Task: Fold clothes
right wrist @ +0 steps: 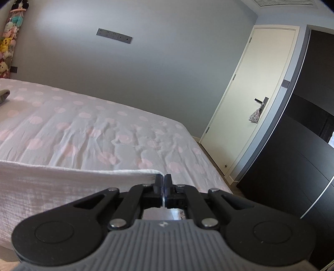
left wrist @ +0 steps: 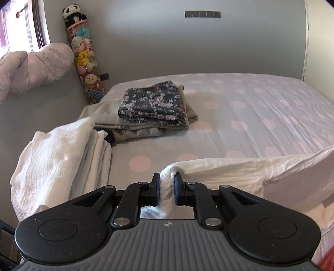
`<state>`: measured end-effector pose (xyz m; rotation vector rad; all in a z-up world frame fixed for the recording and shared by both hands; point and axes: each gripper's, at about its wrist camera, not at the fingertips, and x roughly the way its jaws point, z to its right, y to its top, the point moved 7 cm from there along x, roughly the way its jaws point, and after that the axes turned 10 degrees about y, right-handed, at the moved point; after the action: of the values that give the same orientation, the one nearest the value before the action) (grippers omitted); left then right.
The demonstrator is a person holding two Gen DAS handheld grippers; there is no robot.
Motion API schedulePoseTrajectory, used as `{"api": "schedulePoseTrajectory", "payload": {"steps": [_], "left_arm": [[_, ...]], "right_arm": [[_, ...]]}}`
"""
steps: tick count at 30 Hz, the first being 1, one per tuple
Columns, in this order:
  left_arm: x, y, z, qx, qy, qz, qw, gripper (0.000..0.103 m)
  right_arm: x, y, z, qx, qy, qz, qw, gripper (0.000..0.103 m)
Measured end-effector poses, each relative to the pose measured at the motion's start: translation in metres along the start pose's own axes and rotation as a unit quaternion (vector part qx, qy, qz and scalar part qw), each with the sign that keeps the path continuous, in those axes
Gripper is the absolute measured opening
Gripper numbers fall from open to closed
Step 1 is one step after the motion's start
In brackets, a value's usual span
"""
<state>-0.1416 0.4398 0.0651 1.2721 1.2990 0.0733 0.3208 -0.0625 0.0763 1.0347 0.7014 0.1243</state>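
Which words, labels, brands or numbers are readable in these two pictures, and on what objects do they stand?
No text is readable.
Small round emblem on the left hand-held gripper body: a symbol, no letters.
The same emblem on the right hand-held gripper: no letters.
Wall panel: no legible marking.
Plush toys: any tags too small to read.

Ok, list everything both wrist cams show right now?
white cloth: 1, white, held up over the bed's near edge
white stack: 1, white, near left
floral garment: 1, dark, atop beige clothes
bed: 1, grey, pink dots
duvet: 1, pink, far left
toy tube: 1, clear, wall corner
door: 1, cream, right
wardrobe: 1, black, far right
left gripper: shut on cloth
right gripper: shut on cloth
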Motion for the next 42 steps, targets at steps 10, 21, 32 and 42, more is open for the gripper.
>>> {"api": "schedulePoseTrajectory", "payload": {"steps": [10, 21, 32, 42], "left_arm": [[0.131, 0.004, 0.027, -0.011, -0.048, -0.107, 0.993, 0.013], [0.235, 0.042, 0.049, -0.015, -0.021, -0.129, 0.9913, 0.017], [0.227, 0.026, 0.038, -0.033, -0.029, -0.132, 0.9902, 0.052], [0.204, -0.019, 0.027, -0.017, -0.008, -0.158, 0.9872, 0.052]], "right_arm": [[0.126, 0.005, -0.04, -0.054, -0.009, -0.06, 0.997, 0.002], [0.24, 0.009, -0.065, -0.068, -0.031, -0.092, 0.993, 0.002], [0.252, -0.023, -0.069, -0.036, -0.003, -0.153, 0.988, 0.035], [0.197, -0.049, -0.058, 0.03, 0.06, -0.211, 0.975, 0.036]]}}
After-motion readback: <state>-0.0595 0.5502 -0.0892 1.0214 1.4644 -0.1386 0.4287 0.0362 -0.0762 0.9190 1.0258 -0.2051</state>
